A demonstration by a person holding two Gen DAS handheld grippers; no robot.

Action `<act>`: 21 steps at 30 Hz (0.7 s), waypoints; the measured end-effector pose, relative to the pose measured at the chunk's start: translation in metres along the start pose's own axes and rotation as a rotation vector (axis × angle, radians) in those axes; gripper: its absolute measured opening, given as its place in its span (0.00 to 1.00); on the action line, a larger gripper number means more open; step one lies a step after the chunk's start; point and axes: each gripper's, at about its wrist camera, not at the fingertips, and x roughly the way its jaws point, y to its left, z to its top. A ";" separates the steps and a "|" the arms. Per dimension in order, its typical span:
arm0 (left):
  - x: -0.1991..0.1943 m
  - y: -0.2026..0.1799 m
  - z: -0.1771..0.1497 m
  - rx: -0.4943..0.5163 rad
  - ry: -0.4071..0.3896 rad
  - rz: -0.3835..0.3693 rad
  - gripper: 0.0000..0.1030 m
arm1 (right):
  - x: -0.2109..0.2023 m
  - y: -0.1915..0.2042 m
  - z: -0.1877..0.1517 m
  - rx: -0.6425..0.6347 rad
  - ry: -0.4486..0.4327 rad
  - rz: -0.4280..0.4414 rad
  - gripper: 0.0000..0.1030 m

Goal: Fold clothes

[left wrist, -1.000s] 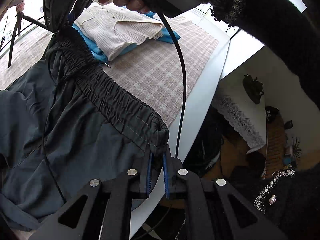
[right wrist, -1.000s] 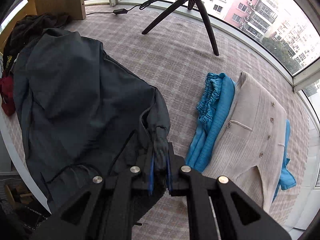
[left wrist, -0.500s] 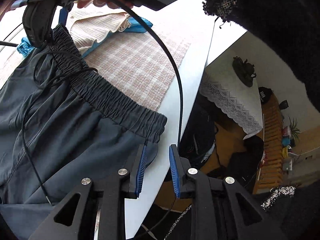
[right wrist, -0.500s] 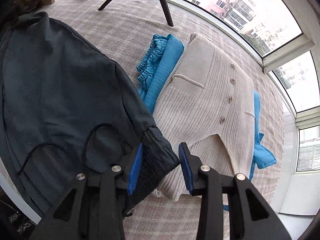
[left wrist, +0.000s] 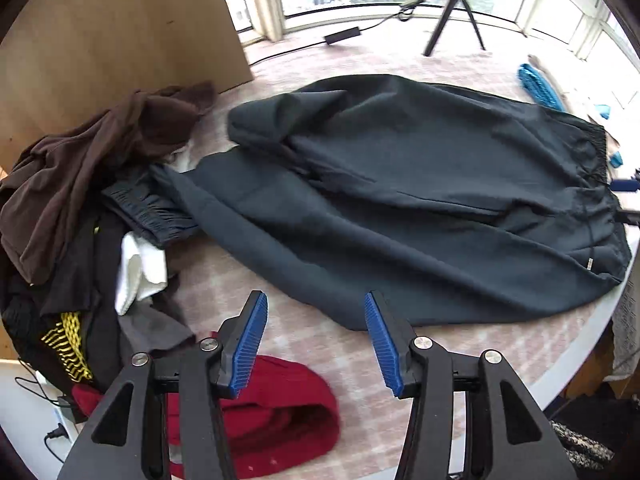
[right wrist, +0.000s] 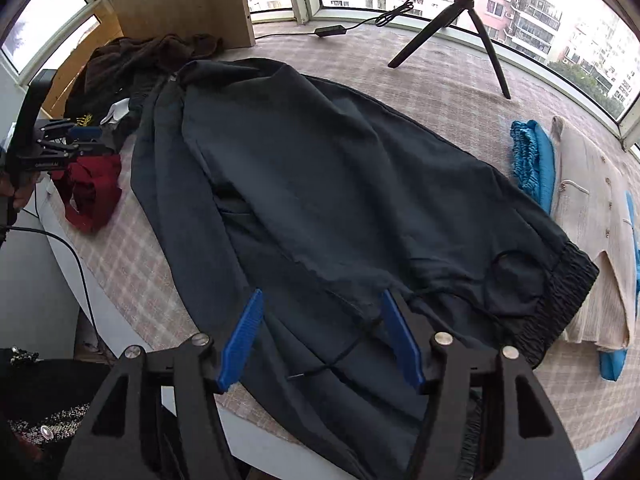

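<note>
— What do you have on the table [left wrist: 304, 332], left to right?

— At the far left, one heap of unfolded clothes [left wrist: 72, 216]: I count a brown piece, a white one, a black one with yellow marks, and a second elastic-waisted dark garment poking out. More may lie underneath; I cannot tell. Just in front of the heap lies one red garment [left wrist: 280, 416], right under my left claw [left wrist: 316, 340].

— And the trousers?

— One pair of dark trousers [right wrist: 320, 200] spreads flat across the middle of the table, legs toward the heap, elastic waistband [right wrist: 568, 304] toward the right. One drawstring [right wrist: 508, 280] loops over the cloth near the waistband.

— Further right?

— One stack of two folded pieces: a blue garment [right wrist: 534, 160] underneath, a cream buttoned top [right wrist: 592, 240] lying on it. The waistband touches the cream top's edge. At the back stands one black tripod [right wrist: 468, 24].

— Your claws?

— Two, both spread wide, neither gripping anything. The left claw hovers above the table's near edge beside the red garment. My right claw [right wrist: 324, 340] hangs over the trousers near the waist, its blue pads [right wrist: 242, 340] either side of the cloth without pinching it.
</note>
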 end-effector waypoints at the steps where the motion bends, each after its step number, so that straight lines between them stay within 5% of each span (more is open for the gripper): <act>1: 0.012 0.027 0.008 -0.032 0.007 0.014 0.47 | 0.017 0.018 -0.002 -0.011 0.020 -0.005 0.59; 4: 0.044 0.081 0.034 -0.141 0.043 -0.102 0.47 | 0.058 0.059 -0.003 -0.031 0.081 -0.020 0.59; 10: 0.100 0.074 0.069 -0.033 0.108 -0.153 0.47 | 0.095 0.088 0.009 0.004 0.128 -0.069 0.59; 12: 0.112 0.068 0.072 -0.010 0.111 -0.168 0.29 | 0.104 0.090 0.014 0.022 0.140 -0.075 0.59; 13: 0.114 0.066 0.070 0.001 0.107 -0.170 0.12 | 0.109 0.093 0.016 0.016 0.151 -0.077 0.59; 15: 0.113 0.066 0.066 0.020 0.091 -0.181 0.06 | 0.114 0.099 0.017 -0.007 0.160 -0.068 0.59; 16: 0.108 0.069 0.062 0.021 0.075 -0.188 0.04 | 0.116 0.102 0.017 -0.019 0.165 -0.064 0.52; 18: 0.091 0.077 0.050 0.002 0.042 -0.200 0.03 | 0.117 0.105 0.017 -0.021 0.188 -0.034 0.08; 21: 0.046 0.090 0.022 -0.022 -0.046 -0.200 0.03 | 0.105 0.110 0.012 -0.037 0.198 -0.016 0.03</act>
